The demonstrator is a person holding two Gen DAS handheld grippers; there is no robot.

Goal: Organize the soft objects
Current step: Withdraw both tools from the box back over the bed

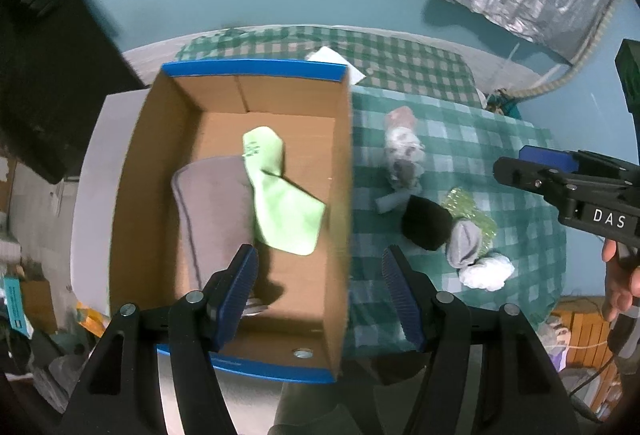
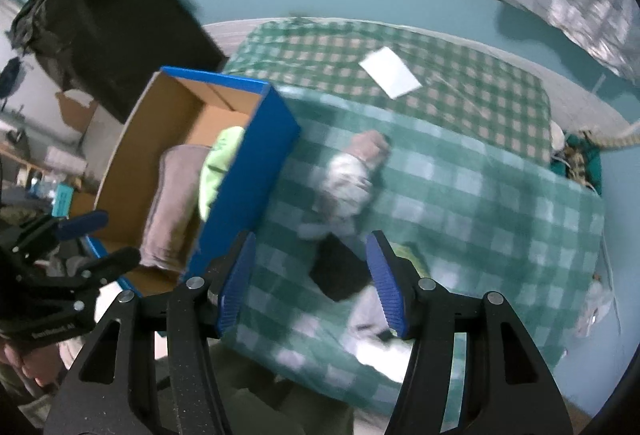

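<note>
green sock point(image 1: 280, 195) and grey cloth point(image 1: 212, 211) in box point(image 1: 340, 171); pile point(image 1: 436, 219) at 3 o'clock left; both grippers' fingers wide, empty

A green-and-white checked blanket point(image 1: 460, 155) covers the tabletop at frame centre. On it sit a blue-rimmed cardboard box point(image 1: 340, 171), a white paper sheet point(image 2: 390, 71) and loose socks point(image 1: 424, 221).

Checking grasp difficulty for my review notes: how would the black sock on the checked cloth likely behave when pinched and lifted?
The black rounded fabric sock lies slumped, so it would probably droop floppily and feel light. It overlaps the grey sock, so lifting might drag that along. Knit fabric likely grips ribbed pads well.
</note>
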